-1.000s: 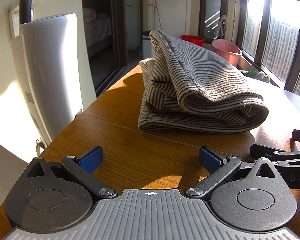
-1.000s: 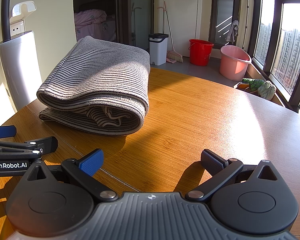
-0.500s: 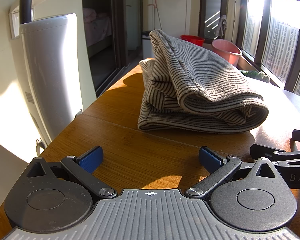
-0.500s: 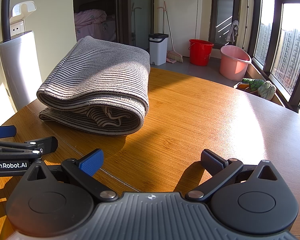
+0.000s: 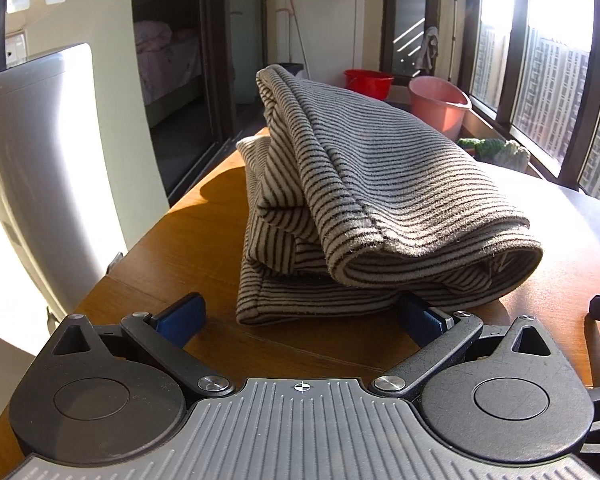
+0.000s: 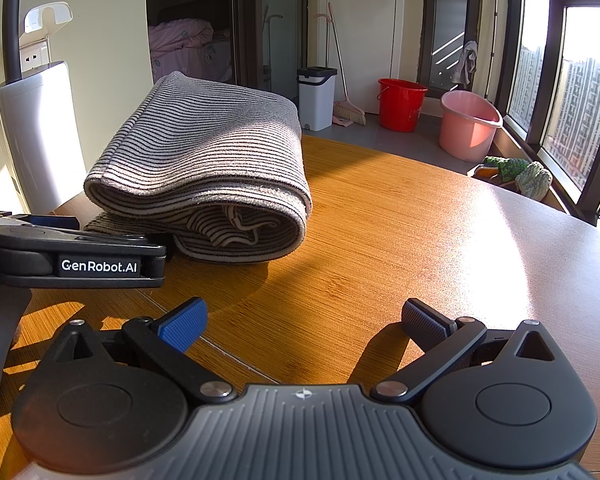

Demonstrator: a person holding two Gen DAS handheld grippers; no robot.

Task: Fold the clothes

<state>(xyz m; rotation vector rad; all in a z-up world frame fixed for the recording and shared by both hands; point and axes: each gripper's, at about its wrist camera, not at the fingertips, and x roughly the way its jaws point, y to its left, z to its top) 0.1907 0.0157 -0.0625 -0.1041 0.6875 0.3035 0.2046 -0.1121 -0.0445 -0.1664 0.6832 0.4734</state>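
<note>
We work on a wide, honey-brown wooden table (image 6: 380, 240) lit by low sun from the windows on the right. At its far left stands a tall white plastic appliance (image 6: 36, 136), just beside the garment. The grey, dark-striped knitted garment (image 5: 380, 184) lies on the left part of the table, already folded into a thick bundle of several layers.

Since 1 second ago, our left gripper (image 5: 300, 312) has moved forward: its 2 blue-padded fingers, spread wide and empty, now flank the bundle's near edge, the right one almost under it. Our right gripper (image 6: 304, 320) is unchanged, fingers apart over bare wood, well short of the cloth. We judge the left is closing in to take the near edge, perhaps for another fold.
</note>
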